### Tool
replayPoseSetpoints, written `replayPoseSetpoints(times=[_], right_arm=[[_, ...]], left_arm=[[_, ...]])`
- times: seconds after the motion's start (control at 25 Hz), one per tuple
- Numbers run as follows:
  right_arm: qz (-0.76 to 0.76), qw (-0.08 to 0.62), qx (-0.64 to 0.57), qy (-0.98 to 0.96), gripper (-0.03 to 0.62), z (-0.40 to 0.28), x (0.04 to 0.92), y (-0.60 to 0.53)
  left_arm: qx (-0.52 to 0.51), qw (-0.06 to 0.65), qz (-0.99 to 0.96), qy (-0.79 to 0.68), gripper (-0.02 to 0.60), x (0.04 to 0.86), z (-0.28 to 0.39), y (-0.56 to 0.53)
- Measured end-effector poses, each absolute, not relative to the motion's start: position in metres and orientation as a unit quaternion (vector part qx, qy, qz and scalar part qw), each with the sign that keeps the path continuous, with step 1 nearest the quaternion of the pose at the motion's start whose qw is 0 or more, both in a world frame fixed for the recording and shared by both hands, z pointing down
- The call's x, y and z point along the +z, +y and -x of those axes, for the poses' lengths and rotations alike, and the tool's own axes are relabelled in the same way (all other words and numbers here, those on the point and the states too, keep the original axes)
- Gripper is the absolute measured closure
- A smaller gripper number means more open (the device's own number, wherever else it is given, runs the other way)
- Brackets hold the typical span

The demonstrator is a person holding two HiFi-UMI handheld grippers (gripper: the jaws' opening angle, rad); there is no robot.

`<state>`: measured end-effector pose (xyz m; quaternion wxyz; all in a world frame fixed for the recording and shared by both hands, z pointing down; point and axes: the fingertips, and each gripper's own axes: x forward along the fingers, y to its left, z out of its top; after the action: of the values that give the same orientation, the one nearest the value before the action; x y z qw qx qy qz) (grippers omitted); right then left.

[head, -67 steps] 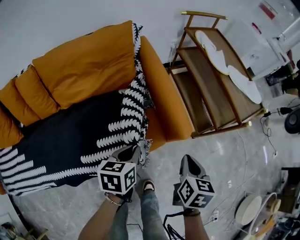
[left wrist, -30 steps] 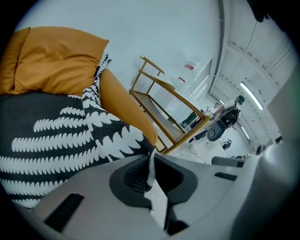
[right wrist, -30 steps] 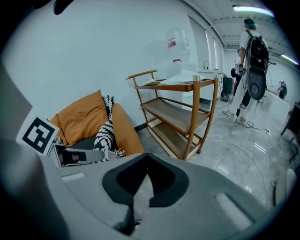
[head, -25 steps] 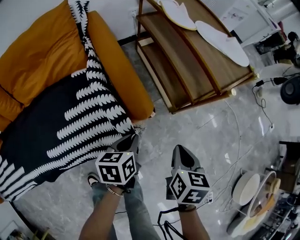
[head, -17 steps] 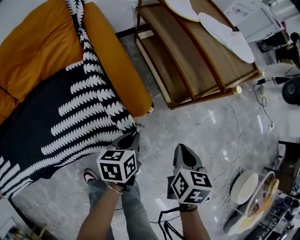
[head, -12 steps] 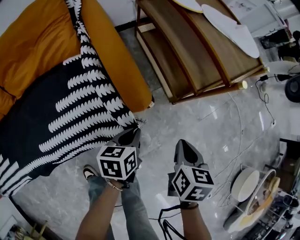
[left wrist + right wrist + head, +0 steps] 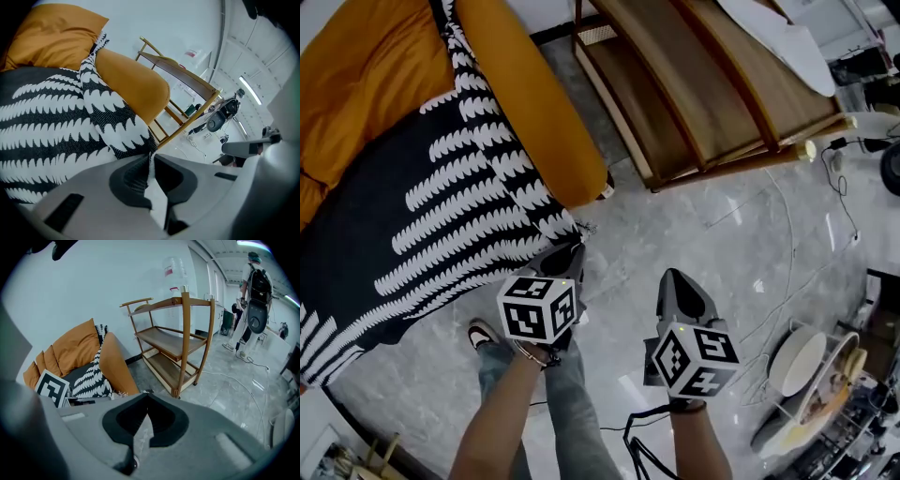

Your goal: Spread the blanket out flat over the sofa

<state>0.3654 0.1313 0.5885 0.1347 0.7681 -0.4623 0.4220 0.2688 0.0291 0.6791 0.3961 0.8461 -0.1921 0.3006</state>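
Grey marble floor (image 7: 703, 234) lies below you. Your left tongs (image 7: 566, 253), clamped on a corner of the black-and-white patterned blanket (image 7: 422, 225), have sunk beside the orange fabric sofa (image 7: 525, 103) armrest, so that corner now drapes the seat front, nearly laid. Your right tongs (image 7: 676, 278) hang closed, empty.

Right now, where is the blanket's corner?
The corner sits at the sofa's front edge, left of centre in the head view, pinched in the left gripper just below the armrest's end.

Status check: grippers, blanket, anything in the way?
Left gripper shut on blanket corner, off sofa front edge. Right gripper shut, empty, above floor. Blanket lies across seat. Wooden trolley beside armrest, not touching.
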Motion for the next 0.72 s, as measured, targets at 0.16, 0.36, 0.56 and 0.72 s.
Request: replayPoseSetpoints(times=[0.16, 0.36, 0.56, 0.72], right_arm=[[-0.769, 0.139, 0.423, -0.459, 0.589, -0.368, 0.59, 0.134], [-0.768, 0.141, 0.423, -0.46, 0.589, -0.368, 0.593, 0.133], [-0.767, 0.142, 0.422, -0.462, 0.589, -0.37, 0.594, 0.133], [-0.769, 0.142, 0.419, -0.462, 0.589, -0.371, 0.588, 0.133]], left_arm=[[0.301, 0.397, -0.845, -0.193, 0.565, 0.685, -0.266, 0.028], [0.308, 0.389, -0.845, -0.2, 0.565, 0.696, -0.263, 0.026], [0.314, 0.394, -0.843, -0.187, 0.565, 0.705, -0.268, 0.024], [0.31, 0.403, -0.841, -0.184, 0.529, 0.705, -0.272, 0.023]])
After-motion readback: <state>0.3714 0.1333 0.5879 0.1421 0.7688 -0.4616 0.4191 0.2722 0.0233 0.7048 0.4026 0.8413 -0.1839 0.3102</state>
